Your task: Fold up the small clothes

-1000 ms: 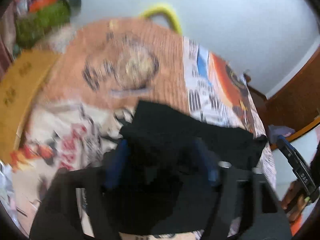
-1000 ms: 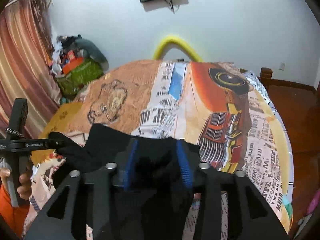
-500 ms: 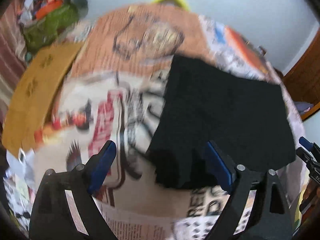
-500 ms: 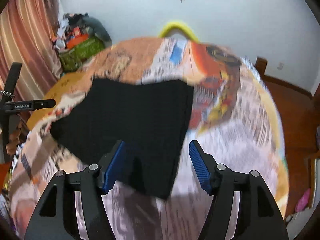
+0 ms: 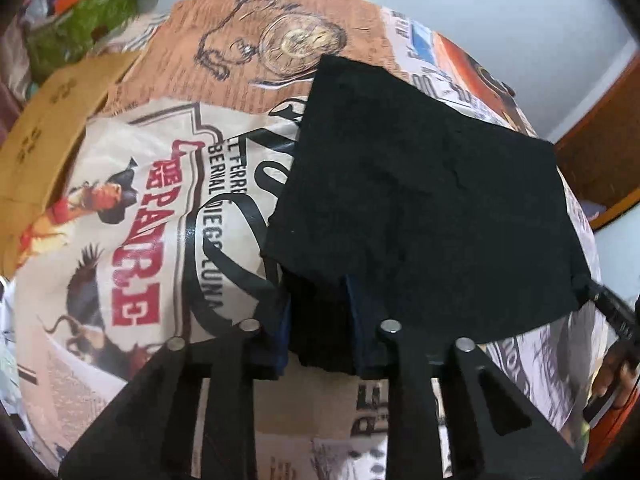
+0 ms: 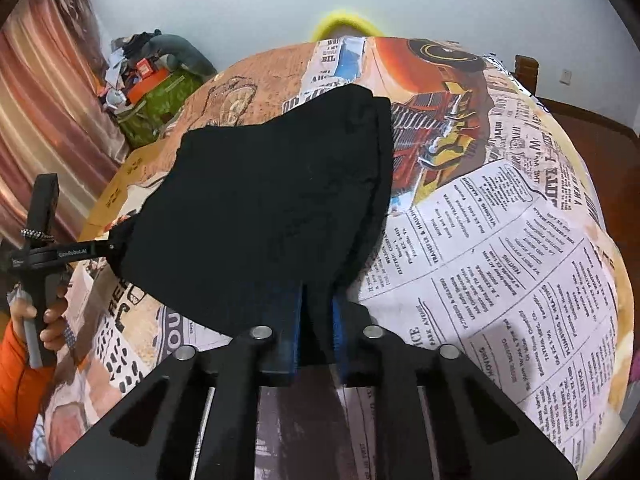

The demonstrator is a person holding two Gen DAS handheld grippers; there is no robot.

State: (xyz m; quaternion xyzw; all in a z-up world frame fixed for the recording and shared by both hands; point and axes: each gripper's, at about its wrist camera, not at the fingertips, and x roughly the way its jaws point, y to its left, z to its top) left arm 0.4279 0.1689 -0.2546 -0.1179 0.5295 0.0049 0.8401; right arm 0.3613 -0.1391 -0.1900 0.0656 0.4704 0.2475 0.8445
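Note:
A black garment (image 5: 420,200) lies spread flat on the printed bed cover (image 5: 160,220). My left gripper (image 5: 320,312) is at the garment's near left corner. Its jaws are closing, and the blue pads (image 5: 282,320) press on a thick fold of the black cloth. My right gripper (image 6: 318,312) is shut on the near right corner of the garment (image 6: 272,200). Each gripper also shows in the other view, the left gripper (image 6: 114,246) and the right gripper (image 5: 612,308), both at the cloth's edge.
A cardboard box (image 5: 48,128) stands at the bed's left side, with a green bag and clutter (image 6: 160,96) and a curtain (image 6: 36,100) behind it. A yellow curved bar (image 6: 344,20) rises at the far end. Wooden floor (image 6: 588,120) lies to the right. A hand with an orange sleeve (image 6: 20,360) holds the left gripper.
A second ago the cloth hung bunched in both grippers. They opened wide and it dropped flat on the bed; both then came down and closed on its near corners.

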